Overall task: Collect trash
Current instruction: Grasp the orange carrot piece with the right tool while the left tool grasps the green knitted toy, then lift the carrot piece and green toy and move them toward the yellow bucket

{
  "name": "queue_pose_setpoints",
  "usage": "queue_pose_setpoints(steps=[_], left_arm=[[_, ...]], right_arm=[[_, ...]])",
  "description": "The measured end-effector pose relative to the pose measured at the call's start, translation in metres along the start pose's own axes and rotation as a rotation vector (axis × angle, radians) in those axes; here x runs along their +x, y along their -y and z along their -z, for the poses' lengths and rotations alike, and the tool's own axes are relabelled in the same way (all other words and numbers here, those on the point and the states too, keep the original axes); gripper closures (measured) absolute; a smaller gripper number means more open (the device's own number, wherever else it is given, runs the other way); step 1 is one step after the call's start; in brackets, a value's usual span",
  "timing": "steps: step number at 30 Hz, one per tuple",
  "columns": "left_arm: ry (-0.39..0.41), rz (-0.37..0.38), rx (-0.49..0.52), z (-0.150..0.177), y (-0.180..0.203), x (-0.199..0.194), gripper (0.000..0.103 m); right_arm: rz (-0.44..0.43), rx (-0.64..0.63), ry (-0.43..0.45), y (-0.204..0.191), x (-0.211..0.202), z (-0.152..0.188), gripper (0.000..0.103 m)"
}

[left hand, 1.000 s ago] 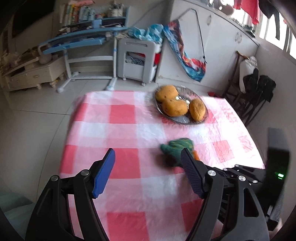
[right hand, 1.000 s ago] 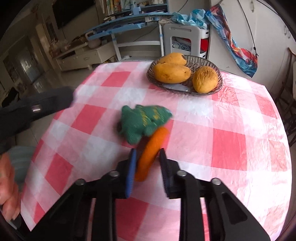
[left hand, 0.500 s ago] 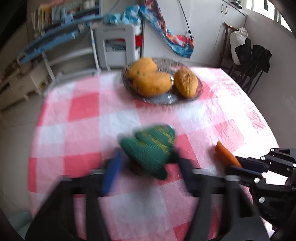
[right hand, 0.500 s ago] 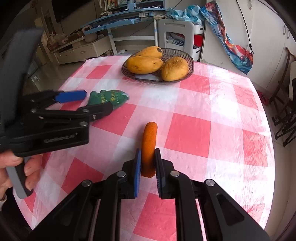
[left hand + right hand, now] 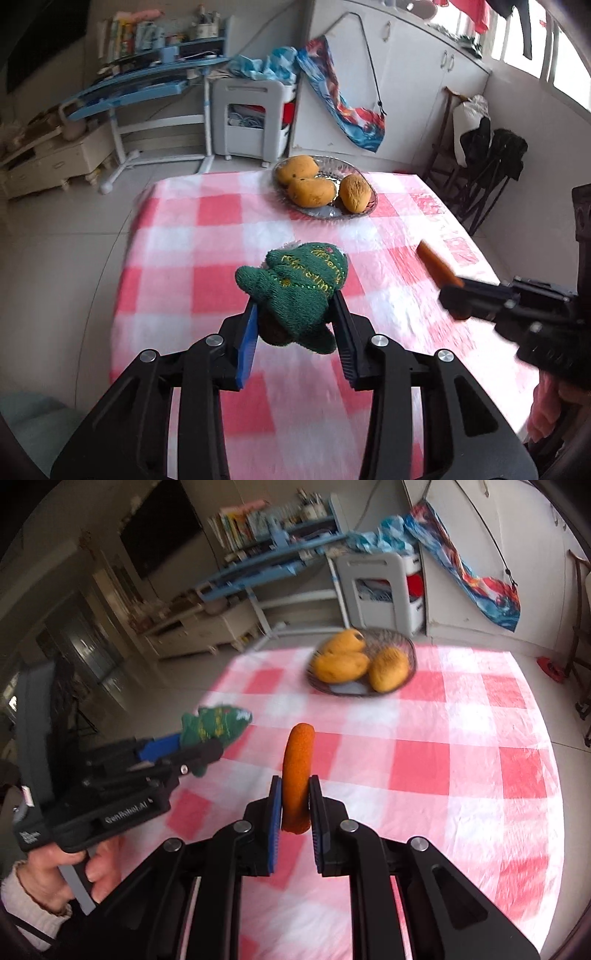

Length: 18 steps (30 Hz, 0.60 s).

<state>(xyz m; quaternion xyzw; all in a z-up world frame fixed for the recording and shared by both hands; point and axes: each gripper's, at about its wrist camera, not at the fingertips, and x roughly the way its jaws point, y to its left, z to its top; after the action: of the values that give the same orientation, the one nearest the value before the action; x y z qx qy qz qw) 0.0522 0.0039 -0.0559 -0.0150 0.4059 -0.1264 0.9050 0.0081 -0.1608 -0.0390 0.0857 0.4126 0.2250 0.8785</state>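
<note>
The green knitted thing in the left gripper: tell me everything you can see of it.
The green knitted thing looks like soft wool, lumpy, with yellow stitched lettering across its top. A brown part shows underneath. The left gripper, whose jaws have just been closing, is clamped on its lower half and holds it clear of the checked tablecloth.

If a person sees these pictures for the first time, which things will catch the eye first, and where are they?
First, the green knitted toy with yellow lettering, clamped in the left gripper above the red-and-white checked tablecloth; its jaws have just been closing on it. Next, the curved orange plush piece pinched upright in the right gripper. Behind them, near the table's far edge, a glass dish holds three yellow-orange mangoes.
</note>
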Motion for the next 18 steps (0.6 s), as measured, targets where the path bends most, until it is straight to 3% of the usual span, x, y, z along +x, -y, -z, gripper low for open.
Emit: queue_pose_setpoints(steps=[10,18], left_arm=[[0.044,-0.071,-0.018,0.07,-0.01,-0.079,0.067],[0.103,-0.065,0.03,0.068,0.006,-0.093,0.067]], right_arm=[[-0.082,0.034,0.124,-0.037,-0.065,0.039,0.088],[-0.069,0.01,0.127,-0.039,-0.064,0.047,0.088]])
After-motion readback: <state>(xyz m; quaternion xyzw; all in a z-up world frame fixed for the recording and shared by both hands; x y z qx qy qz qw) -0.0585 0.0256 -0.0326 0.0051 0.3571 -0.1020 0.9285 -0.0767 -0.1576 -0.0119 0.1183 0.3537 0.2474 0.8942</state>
